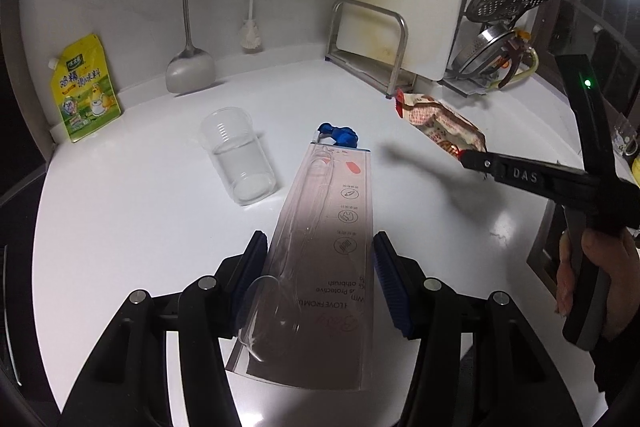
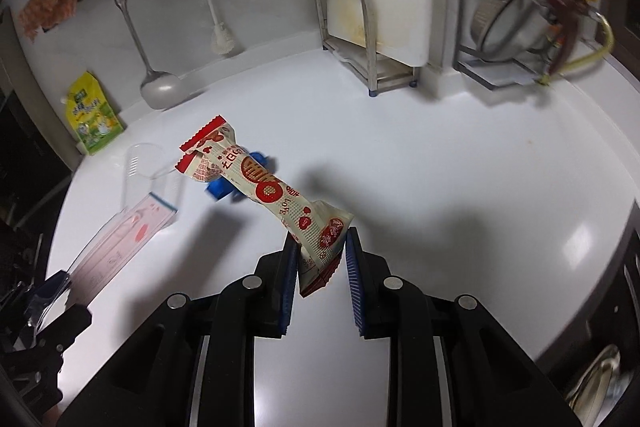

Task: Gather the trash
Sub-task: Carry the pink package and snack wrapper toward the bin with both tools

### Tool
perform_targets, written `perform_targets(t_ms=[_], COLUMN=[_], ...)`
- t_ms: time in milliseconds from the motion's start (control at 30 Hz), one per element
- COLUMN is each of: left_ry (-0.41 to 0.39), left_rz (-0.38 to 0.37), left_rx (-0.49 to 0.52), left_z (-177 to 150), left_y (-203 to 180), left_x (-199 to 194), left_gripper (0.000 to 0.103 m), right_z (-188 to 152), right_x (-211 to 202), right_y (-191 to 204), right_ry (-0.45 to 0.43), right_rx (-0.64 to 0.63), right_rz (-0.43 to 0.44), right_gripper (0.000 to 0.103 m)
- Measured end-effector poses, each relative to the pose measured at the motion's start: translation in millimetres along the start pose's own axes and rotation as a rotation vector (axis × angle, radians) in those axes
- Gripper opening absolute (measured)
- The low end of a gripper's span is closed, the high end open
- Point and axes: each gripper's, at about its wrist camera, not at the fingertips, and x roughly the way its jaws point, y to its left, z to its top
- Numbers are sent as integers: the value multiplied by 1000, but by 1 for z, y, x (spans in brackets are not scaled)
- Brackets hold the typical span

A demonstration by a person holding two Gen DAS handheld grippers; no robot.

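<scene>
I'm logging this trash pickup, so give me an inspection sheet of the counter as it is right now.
Surface: white countertop, glossy.
Job's things: snack wrapper and toothbrush package both lifted; clear plastic cup and blue scrap lie on the counter.
Clutter: yellow seasoning pouch leaning against the wall.
Grippers: left gripper shut on the package; right gripper shut on the wrapper.
Cables: nothing seen.
Surroundings: hanging utensils, cutting board rack, dish rack with colanders.

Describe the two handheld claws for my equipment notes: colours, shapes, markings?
Both claws, left and right, have glossy black angular bodies, silver round bolts and ribbed blue pads. From the left view, the right one shows raised "DAS" lettering and a green light.
</scene>
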Motion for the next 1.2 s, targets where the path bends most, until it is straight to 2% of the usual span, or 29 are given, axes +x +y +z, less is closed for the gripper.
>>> perform_targets(t_ms=[333, 700, 1000, 1200], left_ry=[7, 30, 61, 95], left_rz=[28, 50, 56, 63], left_rx=[-35, -34, -23, -18], left_z=[-35, -91, -128, -146], left_y=[-14, -55, -87, -103], left_x=[-57, -110, -131, -132], left_gripper=[53, 53, 53, 53], right_z=[-70, -155, -208, -238], right_x=[-71, -134, -162, -169], right_y=[4, 8, -7, -17], right_ry=[6, 52, 89, 131], right_rx=[50, -2, -40, -51], right_rz=[42, 62, 59, 59], right_gripper=[23, 23, 23, 23])
